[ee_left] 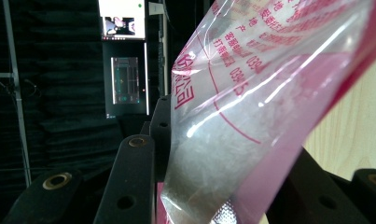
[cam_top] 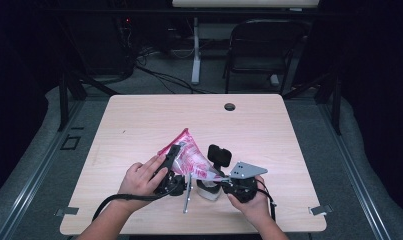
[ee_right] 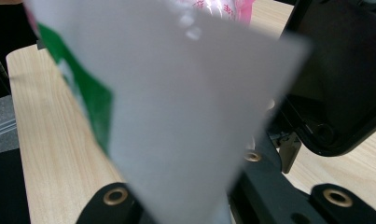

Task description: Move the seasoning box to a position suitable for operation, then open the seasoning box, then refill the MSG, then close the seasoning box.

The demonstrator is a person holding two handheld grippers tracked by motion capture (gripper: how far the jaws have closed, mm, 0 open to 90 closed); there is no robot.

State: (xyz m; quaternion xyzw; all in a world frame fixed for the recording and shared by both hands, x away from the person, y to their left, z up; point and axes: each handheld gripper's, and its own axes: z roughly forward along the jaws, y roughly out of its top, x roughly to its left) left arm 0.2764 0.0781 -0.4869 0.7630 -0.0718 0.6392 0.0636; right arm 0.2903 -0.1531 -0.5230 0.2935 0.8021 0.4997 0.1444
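I hold the pink bag point(cam_top: 189, 157) clamped in my left gripper point(cam_top: 173, 156) and the white card point(ee_right: 185, 107) pinched in my right gripper point(cam_top: 220, 178), so a sudden pull may tear the thin plastic.

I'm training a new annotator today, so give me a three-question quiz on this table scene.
1. True or false: the pink printed plastic bag lies flat and untouched on the table.
2. Which tool grips the white and green sheet: A left tool, B right tool?
3. What stands in the dark behind the table?

Key:
1. False; it is held up between both tools.
2. B.
3. A black chair.
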